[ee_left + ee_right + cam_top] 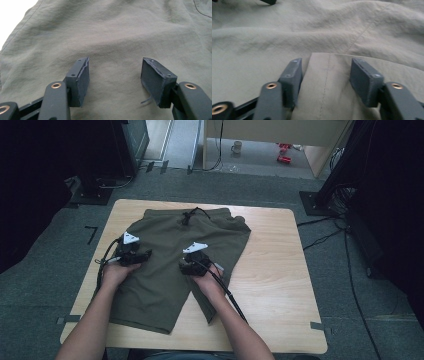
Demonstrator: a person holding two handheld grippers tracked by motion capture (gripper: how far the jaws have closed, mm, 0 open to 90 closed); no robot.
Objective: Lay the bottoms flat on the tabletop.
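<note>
Right gripper: jaws apart, straddling a folded hem edge of the shorts, not pinching.
Left gripper: wide open over flat fabric.
Room: bare counter beyond the right gripper.
Hands: both low, forearms angled inward.

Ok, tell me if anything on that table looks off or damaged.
The olive shorts lie rumpled, with a stitched edge folded up between the right gripper's open jaws. On the left gripper, one pad looks frayed, a loose thread hanging from its lower edge. Nothing is spilled.
</note>
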